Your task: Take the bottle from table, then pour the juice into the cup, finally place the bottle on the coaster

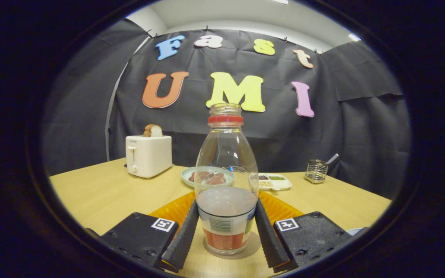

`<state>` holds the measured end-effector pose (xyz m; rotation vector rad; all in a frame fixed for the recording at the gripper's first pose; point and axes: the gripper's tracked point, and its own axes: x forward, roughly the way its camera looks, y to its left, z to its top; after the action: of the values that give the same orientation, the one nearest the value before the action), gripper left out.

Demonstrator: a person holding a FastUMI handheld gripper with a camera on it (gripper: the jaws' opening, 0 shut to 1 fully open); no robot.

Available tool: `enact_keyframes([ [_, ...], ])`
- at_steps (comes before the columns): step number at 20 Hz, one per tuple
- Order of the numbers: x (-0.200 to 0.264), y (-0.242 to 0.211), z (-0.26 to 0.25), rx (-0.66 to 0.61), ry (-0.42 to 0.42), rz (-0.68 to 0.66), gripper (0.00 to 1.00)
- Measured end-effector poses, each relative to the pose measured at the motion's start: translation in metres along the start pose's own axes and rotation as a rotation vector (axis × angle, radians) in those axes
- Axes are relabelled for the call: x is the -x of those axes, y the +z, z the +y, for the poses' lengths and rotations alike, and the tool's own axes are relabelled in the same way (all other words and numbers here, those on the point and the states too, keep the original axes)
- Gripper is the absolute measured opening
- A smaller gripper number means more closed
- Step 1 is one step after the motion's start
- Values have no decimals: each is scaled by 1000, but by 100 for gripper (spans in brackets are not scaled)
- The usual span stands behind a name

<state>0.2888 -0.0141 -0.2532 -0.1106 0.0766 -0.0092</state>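
Flanking upright bottle [226,185], gripper [226,227] fingers seemingly touching its sides

Colours on the table
Clear bottle [226,181] w/ red neck ring, red-white label; orange coaster [176,210]; cream toaster [148,155]; pale wood table [102,193].

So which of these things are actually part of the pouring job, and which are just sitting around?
In the job: bottle, between the gripper fingers, which press its sides; orange coaster just beyond.

Lying about: toaster with bread, plate, divided tray, wire holder.
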Motion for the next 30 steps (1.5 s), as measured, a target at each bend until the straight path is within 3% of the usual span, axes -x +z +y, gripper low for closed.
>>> enact_keyframes([
  [4,3,-6,-7,-48,-8,-3,82],
  [8,-3,-27,-7,-96,12,76,86],
  [13,10,-6,-16,-128,-6,-3,99],
  [19,26,16,-13,-88,1,-52,100],
  [23,56,47,-23,-77,-21,-65,100],
  [30,156,165,-46,-94,-24,-170,100],
])
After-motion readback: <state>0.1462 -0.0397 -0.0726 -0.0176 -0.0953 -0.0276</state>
